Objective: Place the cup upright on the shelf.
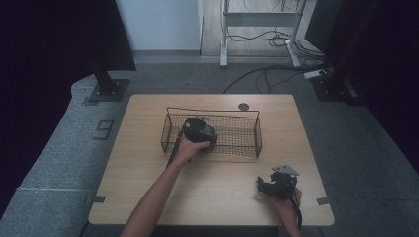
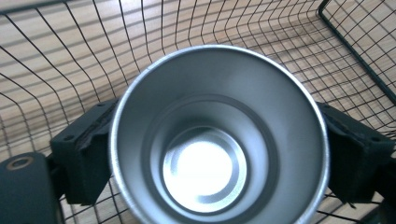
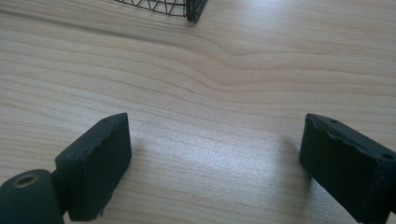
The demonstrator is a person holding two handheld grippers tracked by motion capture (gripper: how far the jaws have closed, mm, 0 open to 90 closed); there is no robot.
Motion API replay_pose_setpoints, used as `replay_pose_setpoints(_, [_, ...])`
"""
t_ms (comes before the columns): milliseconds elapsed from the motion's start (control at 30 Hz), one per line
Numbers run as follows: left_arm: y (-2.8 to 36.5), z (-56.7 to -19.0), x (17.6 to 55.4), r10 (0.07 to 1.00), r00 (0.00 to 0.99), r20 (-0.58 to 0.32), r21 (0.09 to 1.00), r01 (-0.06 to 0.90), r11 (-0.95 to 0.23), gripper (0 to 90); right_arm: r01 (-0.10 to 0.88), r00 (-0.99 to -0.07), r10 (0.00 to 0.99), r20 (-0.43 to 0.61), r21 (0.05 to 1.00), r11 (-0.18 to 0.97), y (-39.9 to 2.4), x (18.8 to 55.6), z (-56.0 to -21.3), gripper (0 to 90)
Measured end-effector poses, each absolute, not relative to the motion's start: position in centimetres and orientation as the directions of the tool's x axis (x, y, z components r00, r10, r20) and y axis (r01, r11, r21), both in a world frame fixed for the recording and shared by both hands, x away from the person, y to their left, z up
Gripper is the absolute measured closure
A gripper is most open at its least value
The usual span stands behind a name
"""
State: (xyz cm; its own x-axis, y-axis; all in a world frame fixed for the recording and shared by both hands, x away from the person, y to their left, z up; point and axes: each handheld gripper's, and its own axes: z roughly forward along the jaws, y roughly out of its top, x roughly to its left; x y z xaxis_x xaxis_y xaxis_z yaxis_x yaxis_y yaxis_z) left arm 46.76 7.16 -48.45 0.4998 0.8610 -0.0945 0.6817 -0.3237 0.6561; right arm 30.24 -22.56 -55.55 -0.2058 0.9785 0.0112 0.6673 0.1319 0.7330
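A black wire basket (image 1: 249,129) stands in the middle of the wooden table (image 1: 148,163). My left gripper (image 1: 200,131) reaches down into the basket's left half. In the left gripper view a shiny steel cup (image 2: 219,140), mouth toward the camera, sits between the two black pads (image 2: 86,154), which press on its sides; the basket's mesh (image 2: 70,56) lies behind it. My right gripper (image 1: 276,183) rests near the table's front right, its fingers (image 3: 100,158) wide apart over bare wood with nothing between them. The basket's corner (image 3: 194,11) shows at the top of the right gripper view.
A small dark round disc (image 1: 243,106) lies near the table's far edge, behind the basket. Black stand bases (image 1: 106,89) and loose cables (image 1: 276,74) sit on the grey floor beyond the table. A white desk frame (image 1: 259,29) stands at the back.
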Motion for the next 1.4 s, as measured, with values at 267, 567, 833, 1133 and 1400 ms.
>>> replay_pose_setpoints(267, [7.6, -46.8, 46.0, 0.856, 0.51, -0.089, 0.687, 0.654, -0.318, 9.3, 0.668, -0.206, 0.979, 0.011, 0.732, 0.133, -22.6, 30.2, -55.5, 8.9])
replay_pose_setpoints(567, [8.9, -44.1, 43.8, 0.824, 0.554, -0.117, 0.744, 0.599, -0.297, 9.5, 0.668, -0.204, 0.979, 0.008, 0.732, 0.133, -22.6, 30.2, -55.5, 9.1])
replay_pose_setpoints(833, [9.7, -43.7, 42.0, 0.814, 0.568, -0.12, 0.768, 0.573, -0.287, 10.4, 0.668, -0.204, 0.979, 0.008, 0.732, 0.133, -22.6, 30.2, -55.5, 9.1])
replay_pose_setpoints(1133, [11.0, -43.1, 38.4, 0.776, 0.617, -0.129, 0.809, 0.518, -0.278, 11.4, 0.668, -0.203, 0.979, 0.009, 0.732, 0.132, -22.5, 30.2, -55.5, 9.2])
replay_pose_setpoints(1400, [11.9, -43.1, 36.4, 0.755, 0.639, -0.148, 0.83, 0.495, -0.257, 11.5, 0.668, -0.202, 0.979, 0.01, 0.732, 0.131, -22.5, 30.2, -55.5, 9.2])
